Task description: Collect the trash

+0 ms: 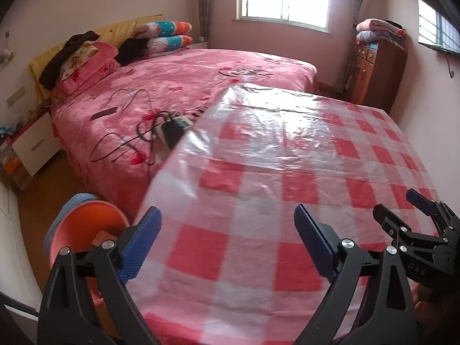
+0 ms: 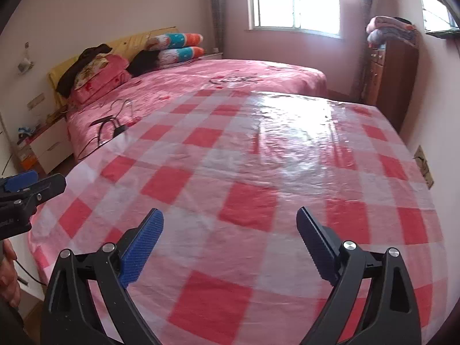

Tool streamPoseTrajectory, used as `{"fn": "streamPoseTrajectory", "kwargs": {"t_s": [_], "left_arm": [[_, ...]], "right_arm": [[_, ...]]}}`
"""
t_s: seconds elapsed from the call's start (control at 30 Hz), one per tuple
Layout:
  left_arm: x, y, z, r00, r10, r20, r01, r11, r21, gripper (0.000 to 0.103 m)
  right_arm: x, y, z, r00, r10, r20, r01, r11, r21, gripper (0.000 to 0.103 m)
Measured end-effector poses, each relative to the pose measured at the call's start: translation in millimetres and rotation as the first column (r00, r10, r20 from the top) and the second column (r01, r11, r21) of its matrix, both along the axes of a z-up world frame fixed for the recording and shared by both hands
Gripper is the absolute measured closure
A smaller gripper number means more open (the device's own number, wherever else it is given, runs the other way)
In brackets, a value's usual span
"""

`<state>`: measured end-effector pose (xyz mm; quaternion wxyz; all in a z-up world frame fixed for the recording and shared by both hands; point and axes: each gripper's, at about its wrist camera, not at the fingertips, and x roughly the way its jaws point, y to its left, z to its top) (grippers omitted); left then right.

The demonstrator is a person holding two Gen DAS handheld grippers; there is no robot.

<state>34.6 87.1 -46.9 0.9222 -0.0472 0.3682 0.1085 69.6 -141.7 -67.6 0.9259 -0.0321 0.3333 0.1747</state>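
the left gripper [image 1: 227, 241] hung with its jaws spread wide and nothing between them, just above the near part of the table [image 1: 287, 172], which wore a red and white checked cloth under glossy clear plastic. the right gripper [image 2: 230, 243] was held the same way, jaws wide and empty, over the same cloth. each one showed at the edge of the other's view, so the two sat side by side at the near edge of the table.

no trash could be made out on the table in either view; the cloth looked bare all the way to its far edge. the only likely receiver was the orange bin [image 1: 86, 230], low on the floor beside the table's left corner, just left of and below the left gripper's left finger, with a small brown thing inside it that could not be identified. it did not show in the right wrist view.

so the relation that mattered, by my reading, was bin to jaws: it lay down and to the left, and the left gripper was clearly the nearer. beyond the table stood the bed [image 1: 172, 86] with cables [image 1: 135, 141] lying on its cover; whether any of that counted as trash could not be told.
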Motion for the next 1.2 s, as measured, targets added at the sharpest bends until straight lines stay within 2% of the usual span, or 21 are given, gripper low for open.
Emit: {"fn": "streamPoseTrajectory", "kwargs": {"t_s": [0.73, 1.2], "left_arm": [[58.7, -95.3, -0.6, 0.993, -0.118, 0.001, 0.118, 0.992, 0.032, 0.008], [77.1, -132.6, -4.3, 0.988, -0.152, -0.002, 0.152, 0.987, 0.046, 0.008]], "right_arm": [[18.6, -84.2, 4.7, 0.979, -0.193, 0.062, 0.193, 0.981, 0.006, 0.01], [20.9, -109.3, 7.9, 0.964, -0.249, 0.092, 0.25, 0.968, 0.0, 0.011]]}}
